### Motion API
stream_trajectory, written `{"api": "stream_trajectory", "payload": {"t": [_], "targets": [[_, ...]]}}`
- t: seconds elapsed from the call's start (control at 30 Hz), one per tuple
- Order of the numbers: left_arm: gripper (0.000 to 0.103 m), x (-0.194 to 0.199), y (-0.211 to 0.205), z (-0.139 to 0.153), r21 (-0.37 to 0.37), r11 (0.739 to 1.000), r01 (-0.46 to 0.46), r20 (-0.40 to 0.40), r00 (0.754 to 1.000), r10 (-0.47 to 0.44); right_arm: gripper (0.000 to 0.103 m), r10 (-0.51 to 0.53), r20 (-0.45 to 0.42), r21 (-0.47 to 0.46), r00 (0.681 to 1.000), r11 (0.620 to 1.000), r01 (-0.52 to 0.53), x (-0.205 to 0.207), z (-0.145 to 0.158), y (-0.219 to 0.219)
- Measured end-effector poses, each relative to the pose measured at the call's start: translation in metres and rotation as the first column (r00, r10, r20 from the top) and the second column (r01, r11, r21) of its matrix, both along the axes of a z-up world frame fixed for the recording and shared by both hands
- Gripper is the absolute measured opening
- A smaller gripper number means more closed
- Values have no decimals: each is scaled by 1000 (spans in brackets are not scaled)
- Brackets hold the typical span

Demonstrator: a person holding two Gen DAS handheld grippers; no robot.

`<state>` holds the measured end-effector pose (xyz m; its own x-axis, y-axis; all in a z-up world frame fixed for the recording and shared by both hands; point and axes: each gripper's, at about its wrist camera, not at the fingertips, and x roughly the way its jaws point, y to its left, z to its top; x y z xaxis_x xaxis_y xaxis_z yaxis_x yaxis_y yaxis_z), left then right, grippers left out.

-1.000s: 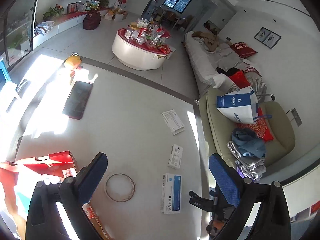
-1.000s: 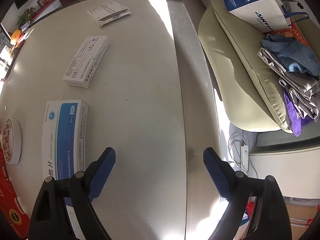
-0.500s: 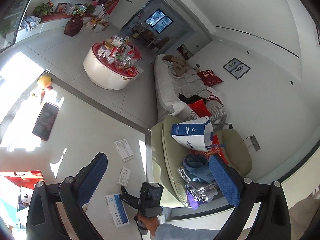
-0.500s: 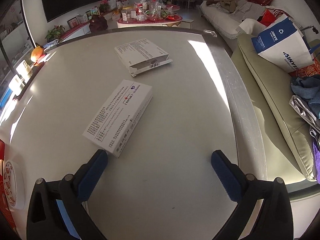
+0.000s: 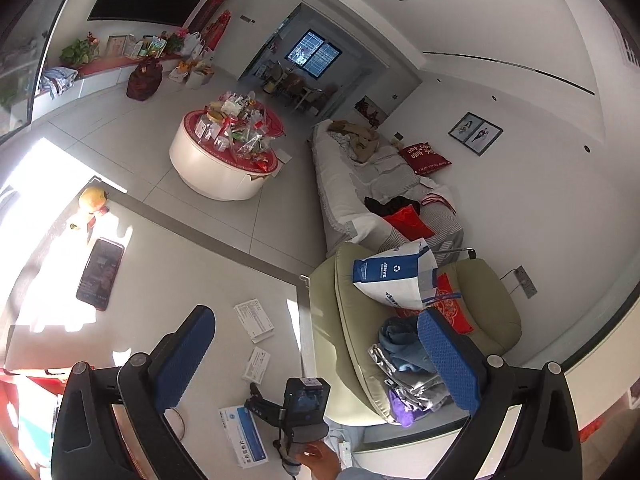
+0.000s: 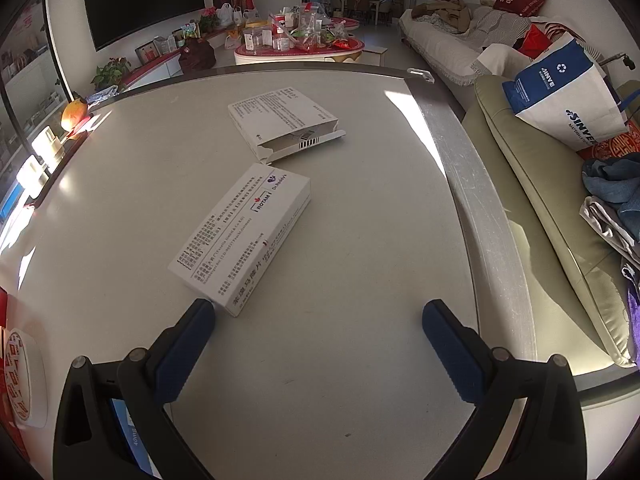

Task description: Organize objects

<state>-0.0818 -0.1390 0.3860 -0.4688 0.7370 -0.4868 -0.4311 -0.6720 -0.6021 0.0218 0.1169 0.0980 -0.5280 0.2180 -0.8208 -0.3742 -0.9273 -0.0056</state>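
Three medicine boxes lie on the pale table (image 6: 352,248). A closed white box (image 6: 244,236) has its near corner right beside the left fingertip of my right gripper (image 6: 318,308), which is open wide over bare tabletop. An opened white box (image 6: 284,124) lies farther off. A blue and white box (image 6: 128,432) shows beneath my right gripper's left finger. My left gripper (image 5: 314,316) hangs open and empty high above the table. From there I see the opened box (image 5: 254,318), the closed white box (image 5: 257,364), the blue box (image 5: 242,432), and a hand (image 5: 320,458) holding the right tool.
A phone (image 5: 99,274) and a yellow fruit (image 5: 93,198) lie at the table's far left. A round lid (image 6: 18,380) and a red carton (image 5: 24,384) sit near left. A metal strip (image 6: 480,216) edges the table's right side, beside an armchair (image 5: 496,320) with a bag and clothes.
My left gripper rose high, so the table shrank below it. My right gripper moved forward from beside the blue box to the closed white box, and its jaws widened.
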Motion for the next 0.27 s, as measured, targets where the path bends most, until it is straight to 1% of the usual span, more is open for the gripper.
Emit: {"api": "stream_trajectory", "payload": {"t": [0.07,0.13,0.2,0.23,0.27], "targets": [[103,3,2,-1,-36,999,-18,-12,1000,17,103,0,0,0,1000,1000,0,0,1,0],[103,5,5,-5,-55,998,5,-2,1000,-5,103,0,0,0,1000,1000,0,0,0,0],[103,8,5,-10,-63,998,27,-18,999,-28,103,0,0,0,1000,1000,0,0,0,0],[103,11,3,-11,-65,998,11,-30,999,-13,103,0,0,0,1000,1000,0,0,0,0],[103,14,0,-12,-72,997,-25,-45,999,22,103,0,0,0,1000,1000,0,0,1,0]]}}
